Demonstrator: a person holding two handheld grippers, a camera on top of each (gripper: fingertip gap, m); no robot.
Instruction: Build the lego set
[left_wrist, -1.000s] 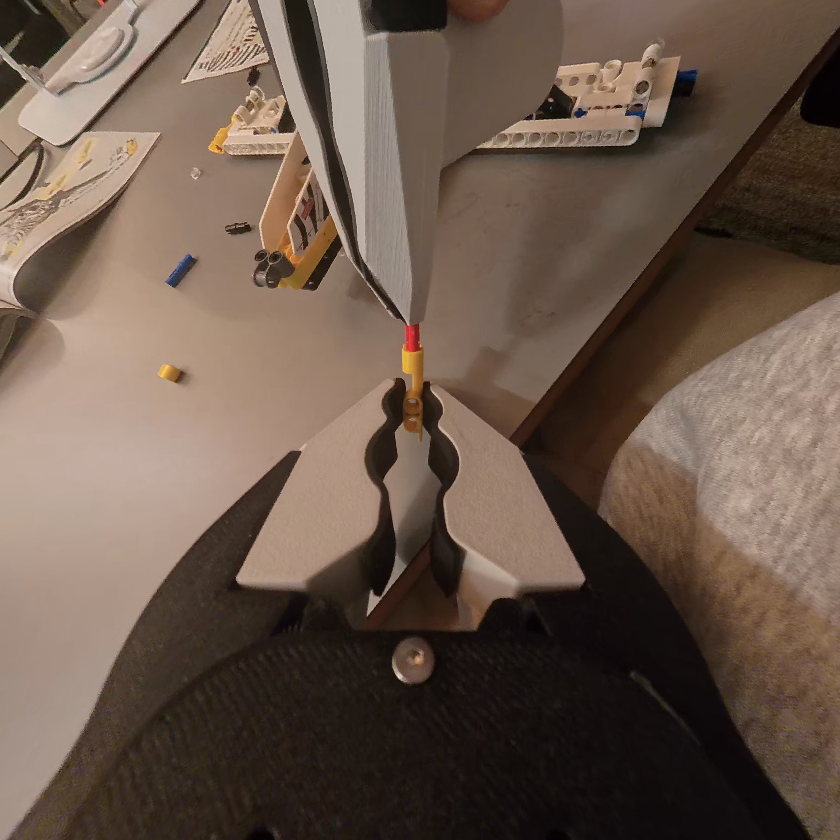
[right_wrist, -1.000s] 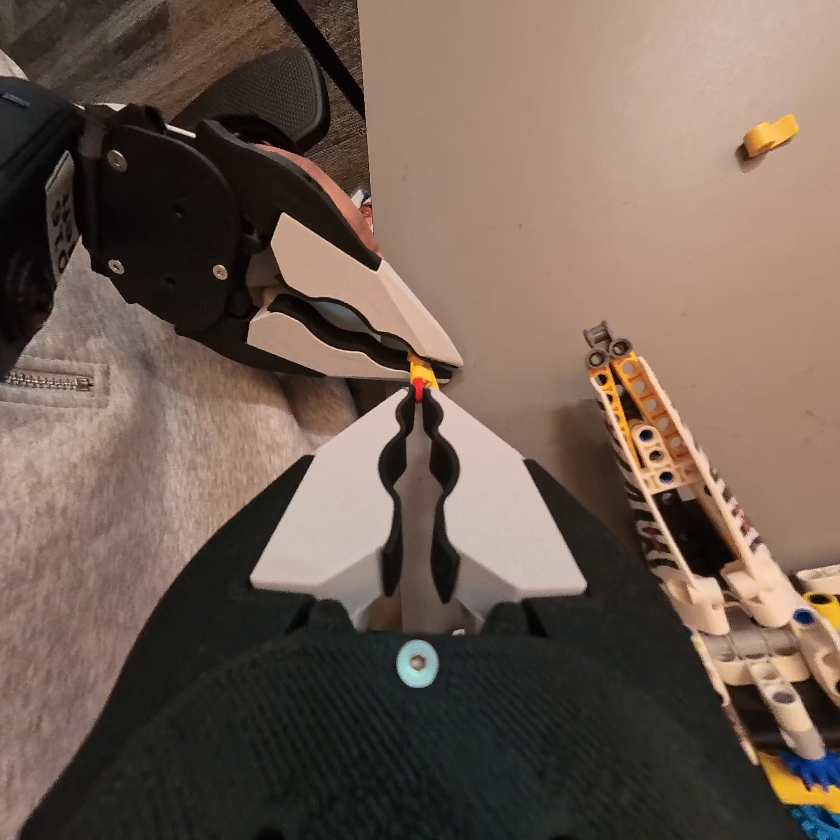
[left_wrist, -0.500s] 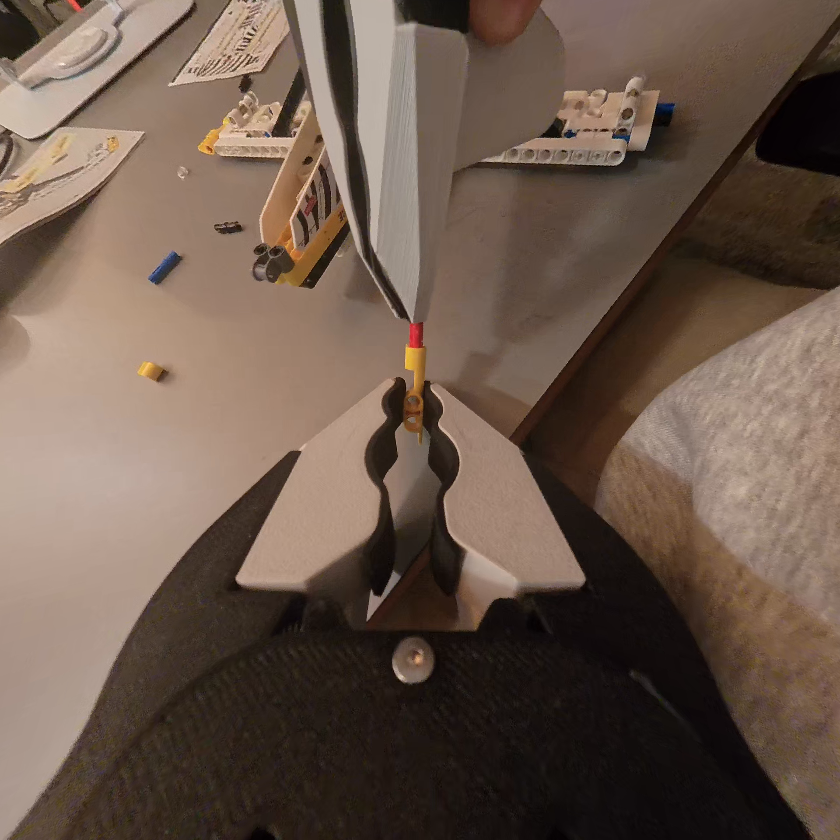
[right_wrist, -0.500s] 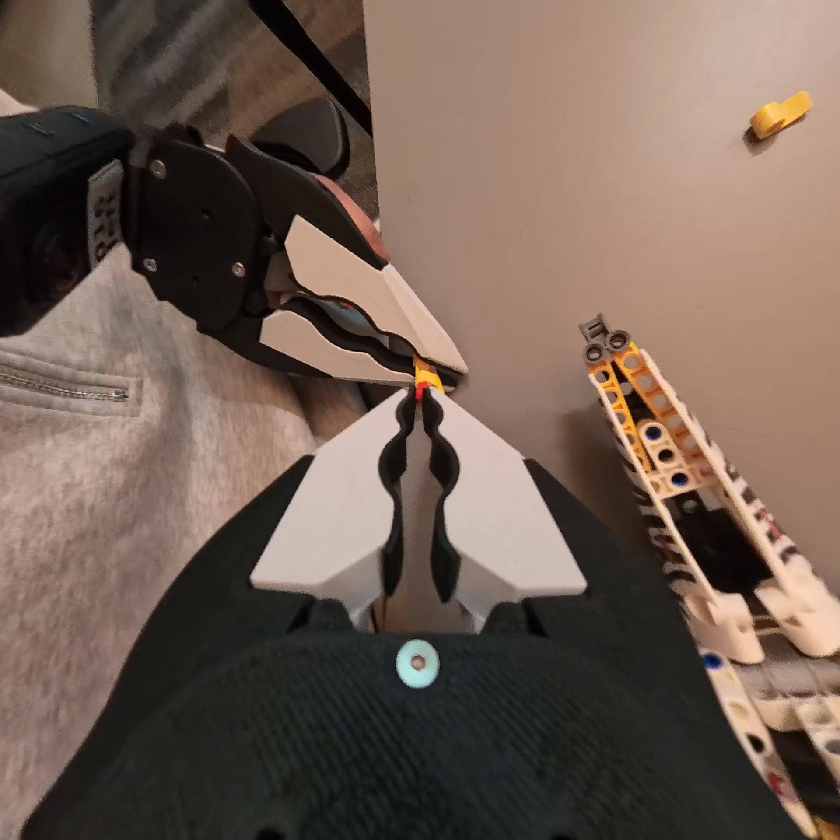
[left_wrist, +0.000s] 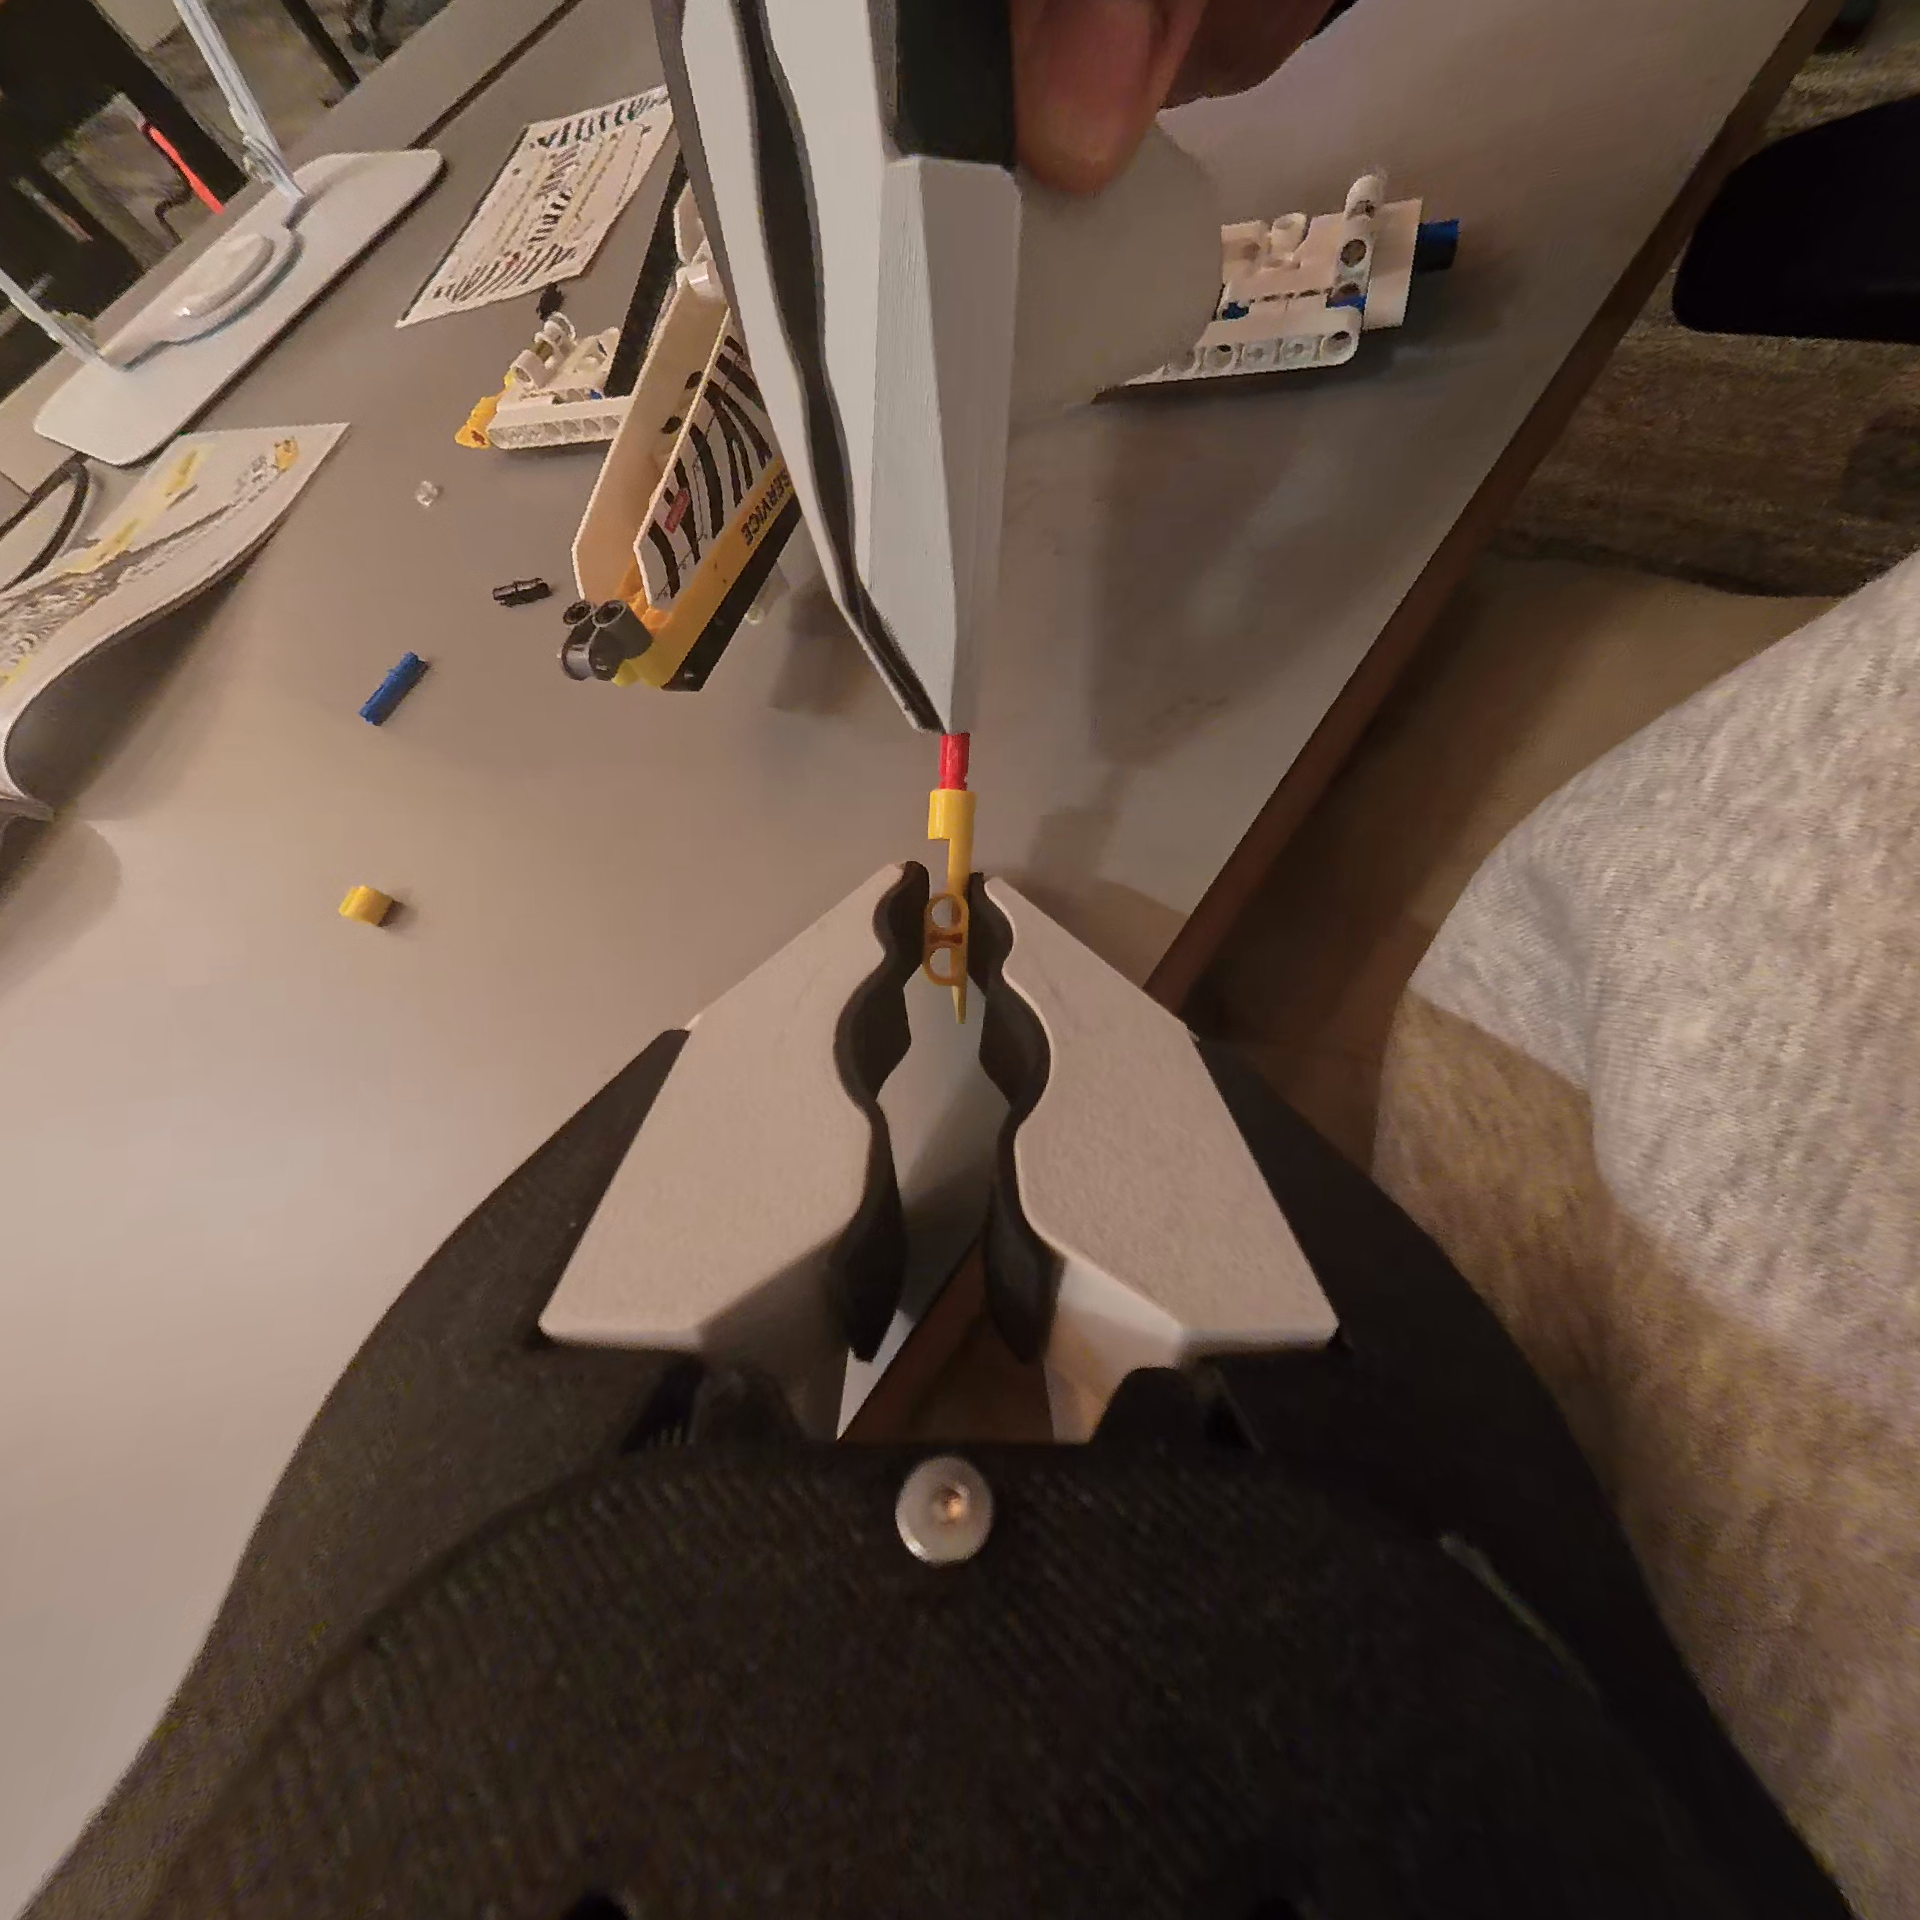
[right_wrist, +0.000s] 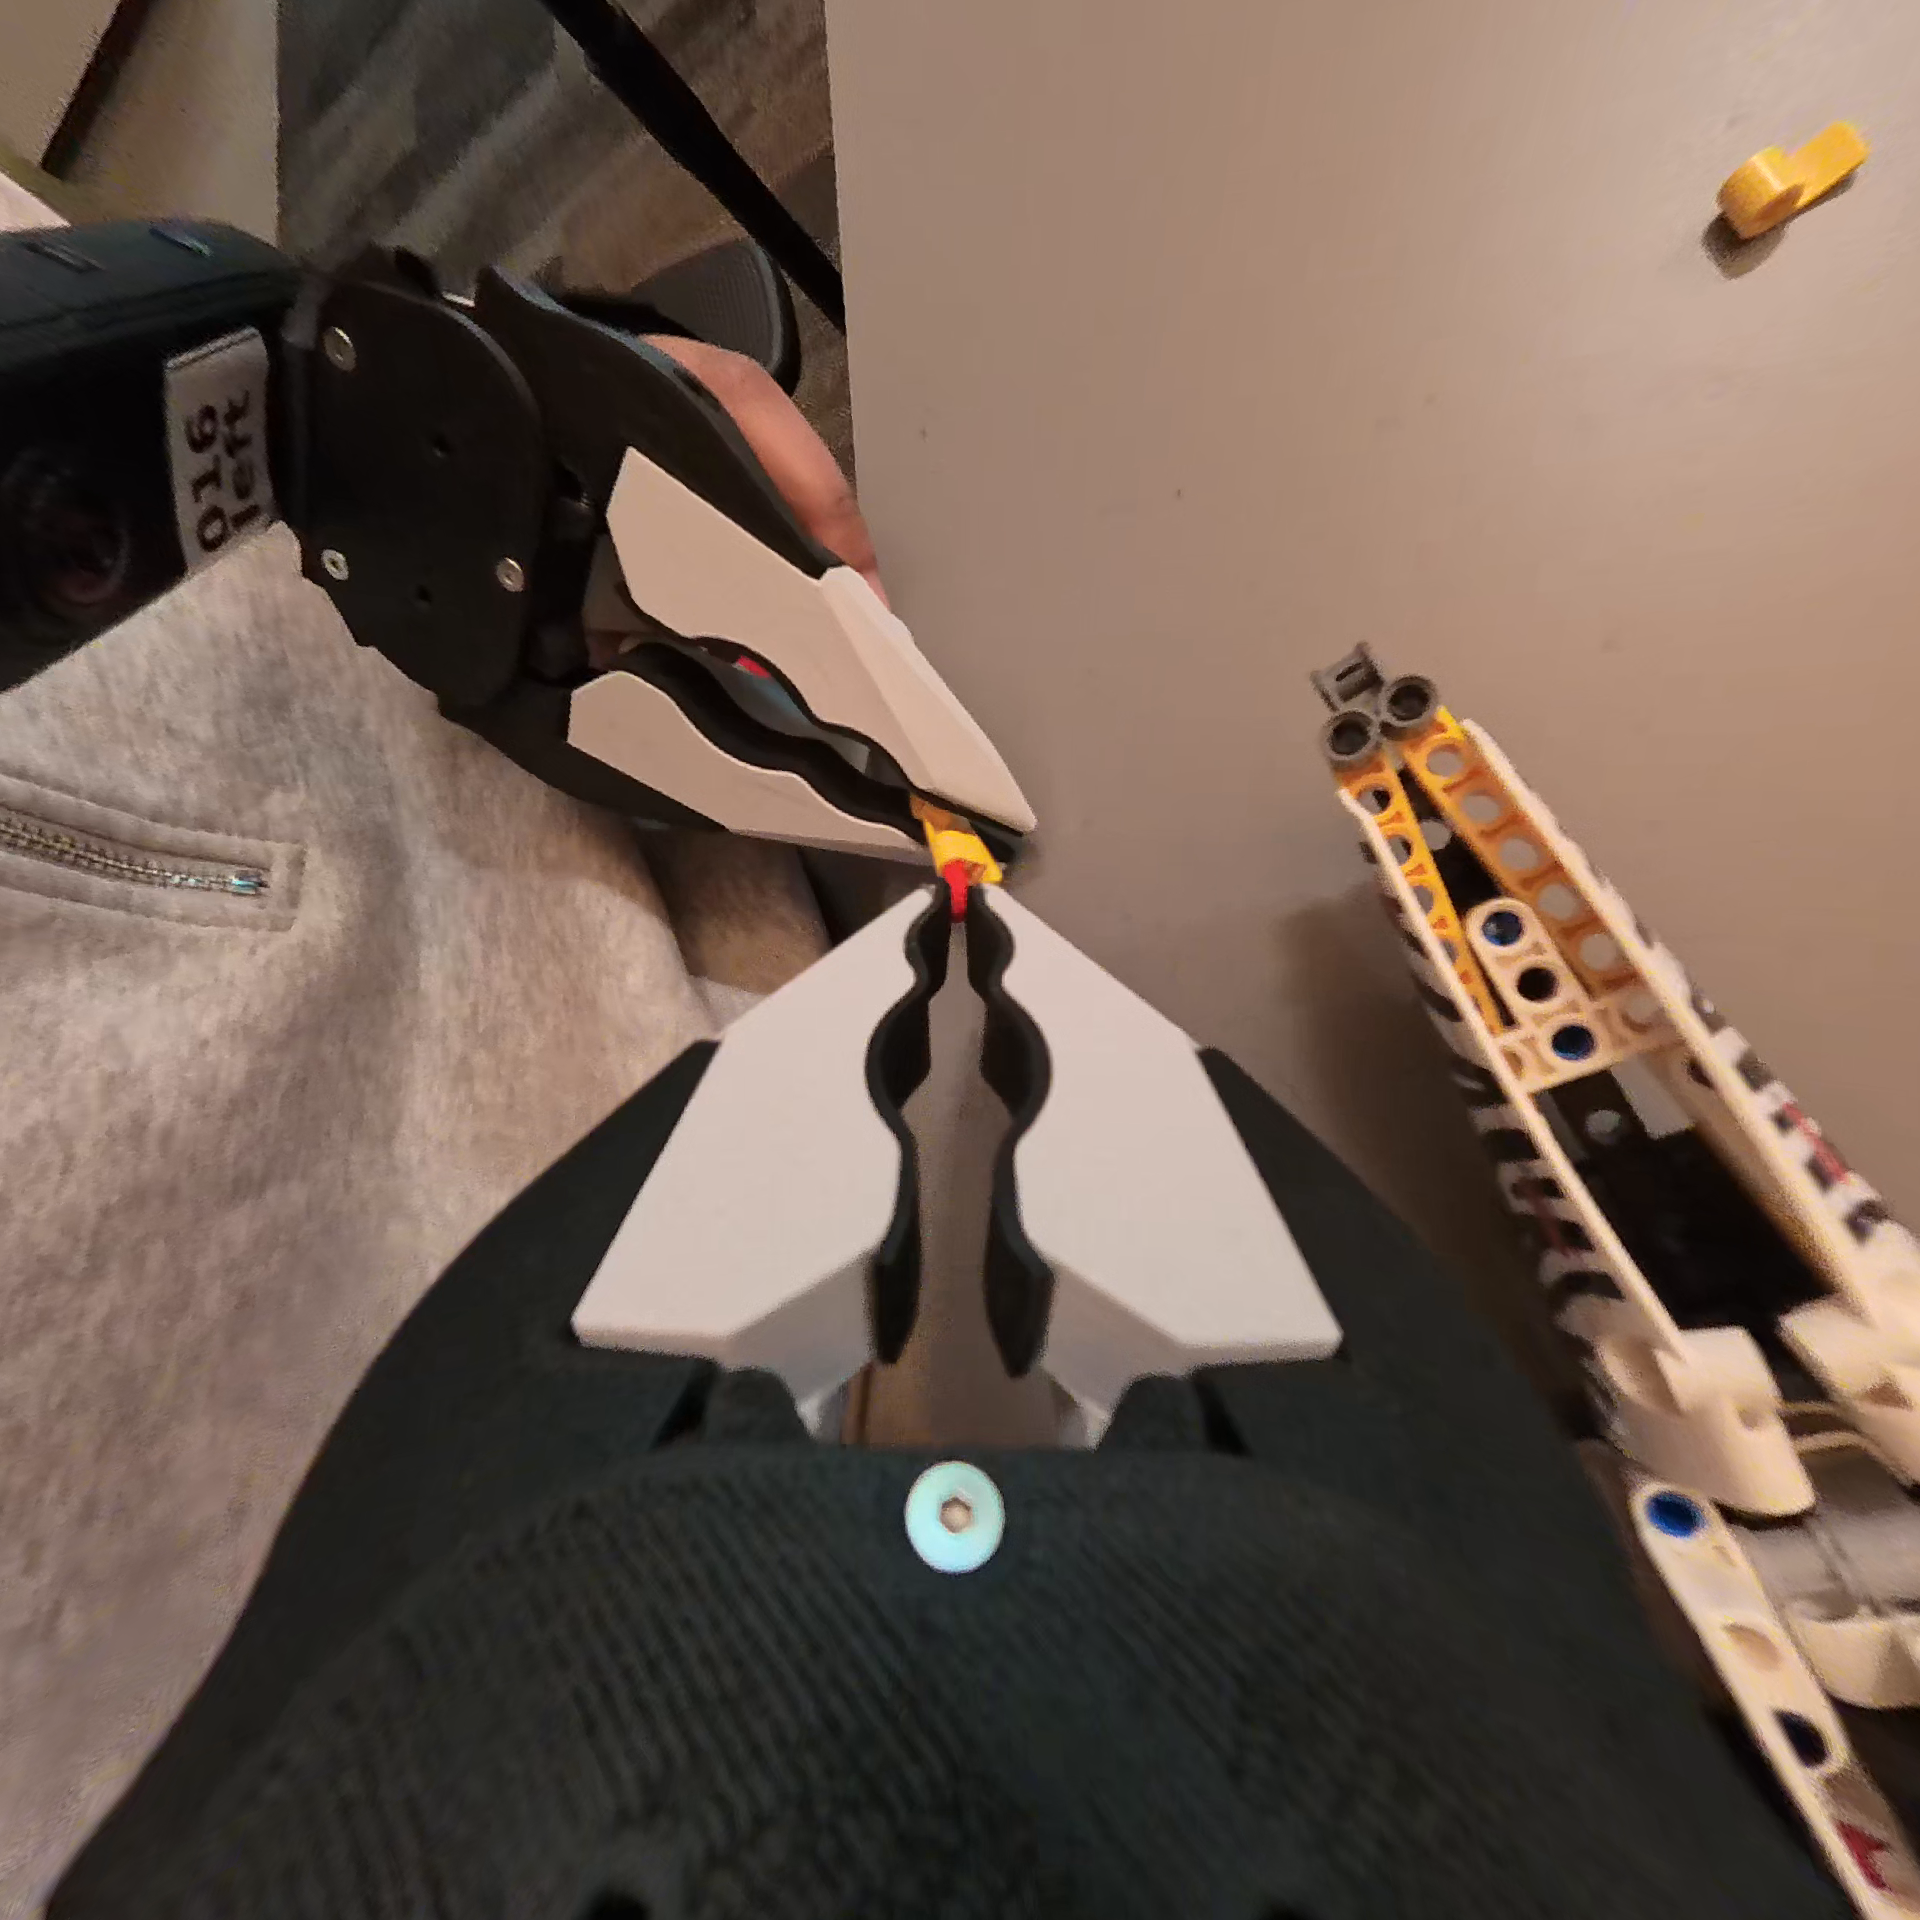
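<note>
My left gripper (left_wrist: 948, 899) is shut on a small yellow lego piece (left_wrist: 951, 914) at its tips, held above the table's near edge. My right gripper (right_wrist: 958, 906) comes down from above in the left wrist view (left_wrist: 940, 717) and is shut on a short red axle (left_wrist: 954, 762). The red axle's end sits in the top of the yellow piece (right_wrist: 956, 844). The left gripper shows from the side in the right wrist view (right_wrist: 977, 831). A white, yellow and black striped lego assembly (left_wrist: 696, 520) lies on the grey table (left_wrist: 260, 1039); it also shows in the right wrist view (right_wrist: 1558, 1039).
Loose parts lie on the table: a small yellow piece (left_wrist: 367, 904), a blue pin (left_wrist: 393, 688), a black pin (left_wrist: 520, 590). A white beam assembly (left_wrist: 1299, 301) lies at the far right edge. Instruction booklets (left_wrist: 135, 540) lie at left. A yellow piece (right_wrist: 1787, 187) lies far off.
Both grippers stay joined at the yellow piece and red axle. The pair has shifted slightly relative to the table; the grip has not changed.
</note>
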